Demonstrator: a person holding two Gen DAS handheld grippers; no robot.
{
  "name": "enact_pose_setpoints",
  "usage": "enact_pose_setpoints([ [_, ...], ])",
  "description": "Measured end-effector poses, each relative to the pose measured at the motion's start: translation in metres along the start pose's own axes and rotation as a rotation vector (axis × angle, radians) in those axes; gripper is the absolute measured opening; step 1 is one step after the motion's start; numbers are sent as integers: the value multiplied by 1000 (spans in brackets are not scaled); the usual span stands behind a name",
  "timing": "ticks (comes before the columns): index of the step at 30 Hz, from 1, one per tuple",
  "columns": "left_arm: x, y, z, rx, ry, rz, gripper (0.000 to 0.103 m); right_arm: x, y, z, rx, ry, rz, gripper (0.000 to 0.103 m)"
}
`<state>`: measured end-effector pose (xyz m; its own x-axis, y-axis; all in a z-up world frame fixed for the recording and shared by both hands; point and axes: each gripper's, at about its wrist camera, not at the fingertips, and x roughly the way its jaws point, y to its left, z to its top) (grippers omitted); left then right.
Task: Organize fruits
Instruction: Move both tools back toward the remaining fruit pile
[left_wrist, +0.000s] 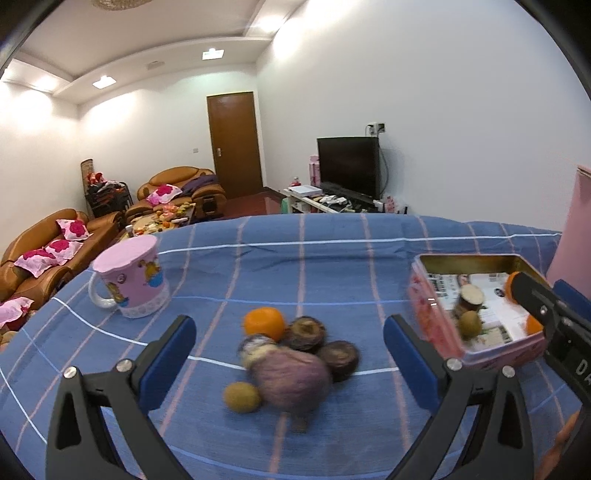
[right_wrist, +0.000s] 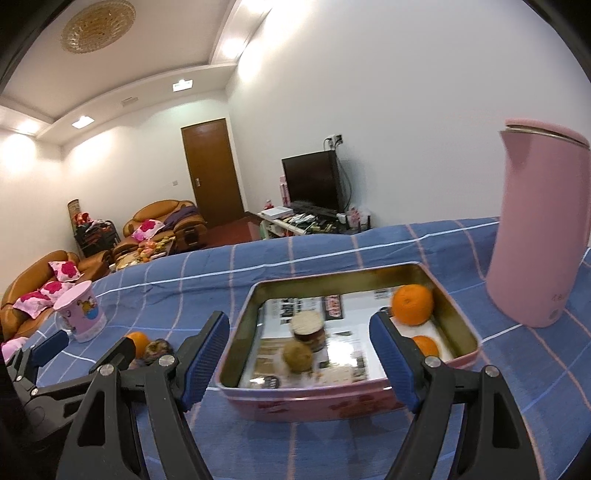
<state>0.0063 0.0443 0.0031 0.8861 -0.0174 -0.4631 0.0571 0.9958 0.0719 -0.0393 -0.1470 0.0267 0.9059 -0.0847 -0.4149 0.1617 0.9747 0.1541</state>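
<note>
Fruit in two places on the blue checked counter (left_wrist: 332, 258).
Left claw (left_wrist: 290, 341) spread wide, empty, over a loose fruit pile (left_wrist: 291, 358); right claw (right_wrist: 299, 341) likewise released above the pink tin (right_wrist: 332, 398) holding two oranges (right_wrist: 412, 304), a kiwi (right_wrist: 297, 356) and a brown fruit (right_wrist: 308, 325).

On the table (left_wrist: 332, 258), a mug (left_wrist: 129, 280) stands far left. A cluster of fruit (left_wrist: 291, 354) lies near the middle: an orange (left_wrist: 264, 323) at the far side, a kiwi (left_wrist: 242, 397) nearest. To the right sits a tin (right_wrist: 454, 317) holding two oranges (right_wrist: 412, 304) at its right side and a kiwi (right_wrist: 297, 356) at its near left. A jug (right_wrist: 535, 232) stands right of the tin.
</note>
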Motion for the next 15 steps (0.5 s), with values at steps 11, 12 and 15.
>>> enact_pose_setpoints([
  [11,29,83,-2,-118,96,93,103,12,44,-7,-54,54,83,79],
  [12,33,91,-3,-128,105,108,103,13,48,-8,-58,60,89,79],
  [15,39,108,-4,-147,120,133,103,17,61,-10,-78,83,114,79],
])
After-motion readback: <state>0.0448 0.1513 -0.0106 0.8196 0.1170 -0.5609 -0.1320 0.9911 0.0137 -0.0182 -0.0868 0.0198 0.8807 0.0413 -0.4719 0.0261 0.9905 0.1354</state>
